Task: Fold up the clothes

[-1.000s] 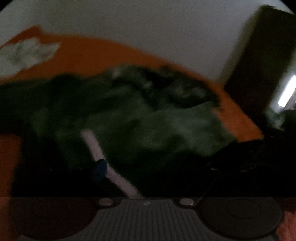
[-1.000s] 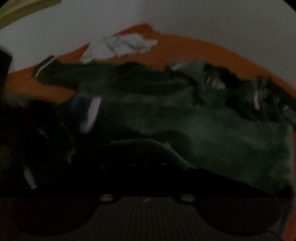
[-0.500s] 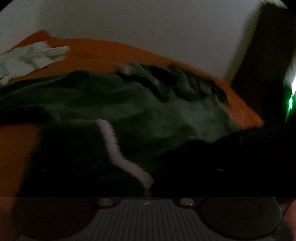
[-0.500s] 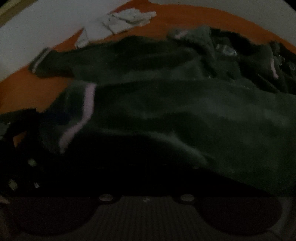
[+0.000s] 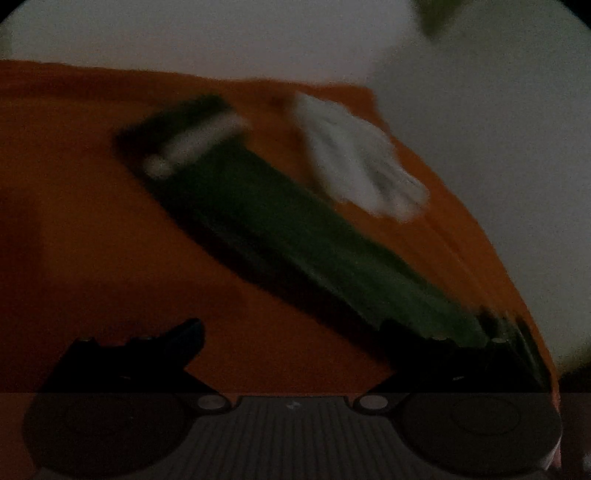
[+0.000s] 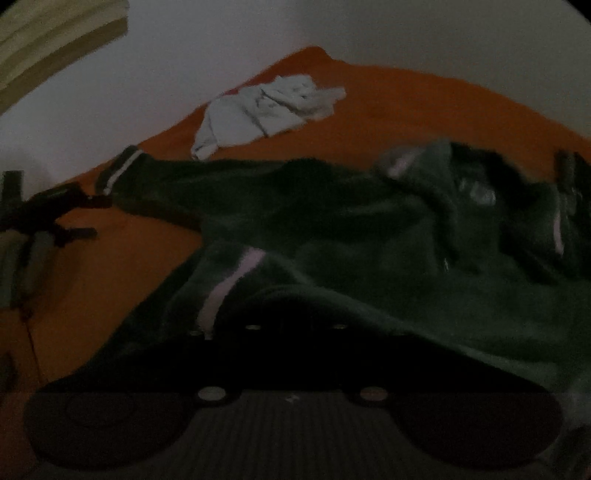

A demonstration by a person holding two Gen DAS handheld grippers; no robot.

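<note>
A dark green sweater with white stripes [image 6: 369,236] lies spread on an orange bed [image 6: 406,107]. In the left wrist view its long sleeve [image 5: 295,229] with a white-striped cuff stretches across the sheet. My left gripper [image 5: 291,332] is open and empty over bare orange sheet, its right finger at the sleeve's near end. It shows at the left of the right wrist view [image 6: 55,214], near the cuff. My right gripper [image 6: 295,328] sits at the sweater's striped hem; its fingers are too dark to read, and green cloth rises over them.
A crumpled white garment [image 6: 269,107] lies at the far corner of the bed, also in the left wrist view [image 5: 362,162]. White walls [image 6: 406,29] border the bed behind. Bare orange sheet [image 5: 74,221] lies left of the sleeve.
My left gripper has let go of the striped hem, opened and swung left toward the sleeve. The right gripper has pulled back a little with the hem in front of it.
</note>
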